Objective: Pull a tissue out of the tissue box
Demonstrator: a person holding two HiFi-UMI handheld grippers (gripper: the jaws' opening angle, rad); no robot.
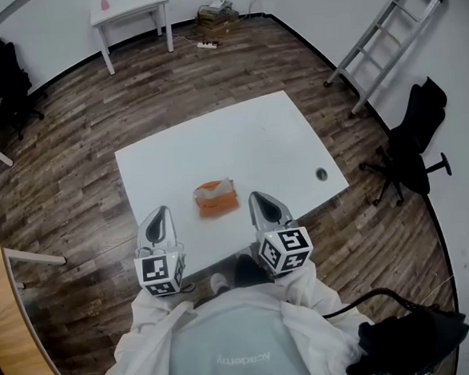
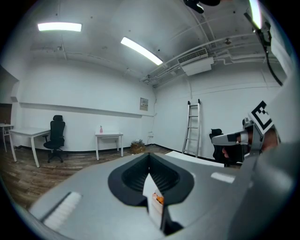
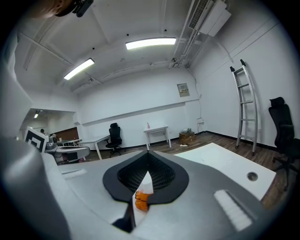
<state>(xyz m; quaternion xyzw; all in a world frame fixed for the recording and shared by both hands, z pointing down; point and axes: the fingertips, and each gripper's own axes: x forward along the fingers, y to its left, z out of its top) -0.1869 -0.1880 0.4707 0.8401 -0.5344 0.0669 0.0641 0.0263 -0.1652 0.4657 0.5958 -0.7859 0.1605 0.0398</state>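
Both tongs are closed and empty: left gripper (image 1: pixel 160 226) and right gripper (image 1: pixel 266 208) hover at the near edge of the table (image 1: pixel 287 131). The tissue box (image 1: pixel 217 201) sits between and just ahead of them, with the tissue (image 1: pixel 223 181) poking out of its top. Risks as I see them: the box looks light and nothing pins it, so a one-sided pull probably lifts or drags it. If I go in with jaws shut I just crush the tuft. A thin pinch could tear it.

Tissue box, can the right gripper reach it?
Probably yes: the tissue box sits close by the right gripper, with nothing between them. Its jaws are shut, though, so they would need to open first.
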